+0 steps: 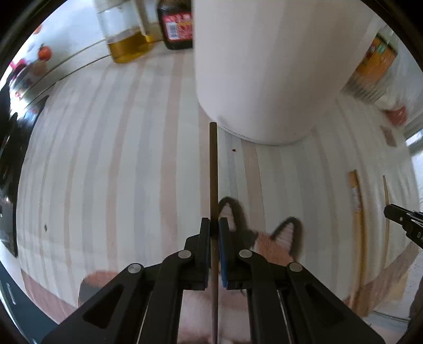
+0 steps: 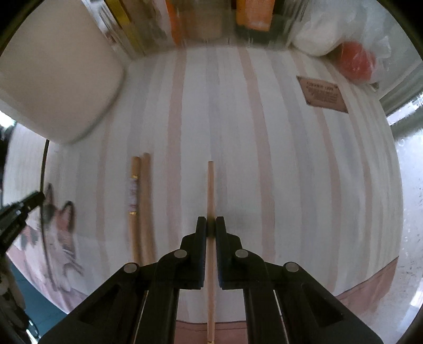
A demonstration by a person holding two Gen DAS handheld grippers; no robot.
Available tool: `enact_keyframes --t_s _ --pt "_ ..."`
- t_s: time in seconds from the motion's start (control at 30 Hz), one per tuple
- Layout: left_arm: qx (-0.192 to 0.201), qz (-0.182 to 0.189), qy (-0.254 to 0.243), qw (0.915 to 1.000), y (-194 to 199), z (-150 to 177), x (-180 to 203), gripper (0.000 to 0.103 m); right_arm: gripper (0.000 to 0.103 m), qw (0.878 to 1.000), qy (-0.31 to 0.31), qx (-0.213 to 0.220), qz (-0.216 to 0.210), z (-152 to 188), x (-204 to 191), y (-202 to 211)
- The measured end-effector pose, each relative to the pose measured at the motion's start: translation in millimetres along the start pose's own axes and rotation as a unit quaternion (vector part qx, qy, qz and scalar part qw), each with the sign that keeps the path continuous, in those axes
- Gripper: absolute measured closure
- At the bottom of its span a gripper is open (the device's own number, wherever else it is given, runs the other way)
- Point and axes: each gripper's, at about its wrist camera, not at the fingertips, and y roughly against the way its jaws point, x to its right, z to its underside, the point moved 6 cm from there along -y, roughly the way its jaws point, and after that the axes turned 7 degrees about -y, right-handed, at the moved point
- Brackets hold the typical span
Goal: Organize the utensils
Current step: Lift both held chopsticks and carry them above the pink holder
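Observation:
In the left wrist view my left gripper (image 1: 214, 225) is shut on a dark brown chopstick (image 1: 213, 169), whose tip points toward the base of a tall white utensil holder (image 1: 264, 74). In the right wrist view my right gripper (image 2: 211, 225) is shut on a light wooden chopstick (image 2: 210, 185) over the striped cloth (image 2: 264, 132). Two more light chopsticks (image 2: 140, 206) lie side by side on the cloth to its left, one with a paper band. The white holder (image 2: 58, 74) stands at the upper left there. The left gripper's tip (image 2: 23, 206) shows at the left edge.
An oil bottle (image 1: 127, 39) and a dark sauce bottle (image 1: 177, 26) stand at the back. Orange packages (image 2: 253, 13), a white plastic bag (image 2: 330, 31) with a red object (image 2: 357, 60) and a brown label (image 2: 322, 95) lie at the far side. A cat picture (image 1: 264, 238) is printed near the cloth's front edge.

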Motion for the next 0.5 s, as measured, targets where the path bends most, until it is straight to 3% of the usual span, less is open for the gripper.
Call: enact_keyframes --t_s 0.27,0.5 --pt "0.086 0.005 0.015 0.9962 83 12 -2 0.099 0.097 0.993 0.0 0.091 -0.075 0 -14 72" --pt "0.185 0.001 0.02 0.9826 153 -9 -6 0.1 0.097 0.975 0.021 0.177 -0.135 -11 -65 138"
